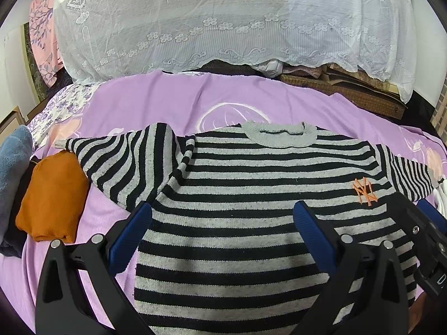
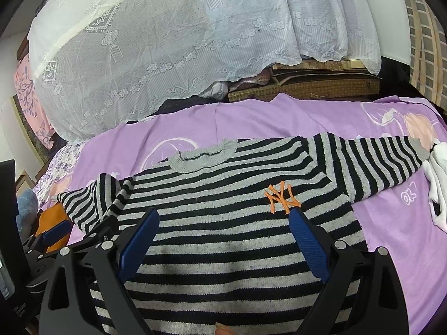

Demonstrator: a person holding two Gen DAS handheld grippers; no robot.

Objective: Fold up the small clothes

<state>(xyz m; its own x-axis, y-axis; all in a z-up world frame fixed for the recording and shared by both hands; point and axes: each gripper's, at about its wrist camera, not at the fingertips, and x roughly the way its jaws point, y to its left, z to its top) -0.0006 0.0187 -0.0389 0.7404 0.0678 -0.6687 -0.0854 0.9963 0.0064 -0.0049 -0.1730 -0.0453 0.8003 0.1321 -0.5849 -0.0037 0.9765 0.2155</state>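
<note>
A small black-and-grey striped sweater (image 1: 251, 201) (image 2: 229, 223) lies flat, front up, on a purple sheet (image 1: 167, 100) (image 2: 251, 120), collar away from me. An orange logo (image 1: 364, 191) (image 2: 282, 196) marks its chest. Both sleeves spread outward; the left sleeve (image 1: 120, 162) partly overlaps a folded orange garment. My left gripper (image 1: 220, 215) hovers open over the sweater's lower body, blue pads wide apart. My right gripper (image 2: 223, 220) is likewise open above the body, its right pad (image 2: 304, 240) just below the logo. Nothing sits between either pair of fingers.
A folded orange garment (image 1: 53, 198) and a blue-grey towel (image 1: 14, 162) lie at the left. White cloth (image 2: 438, 178) rests at the right sleeve's end. A lace-covered heap (image 1: 223, 19) and stacked brown mats (image 2: 304, 86) stand behind the sheet.
</note>
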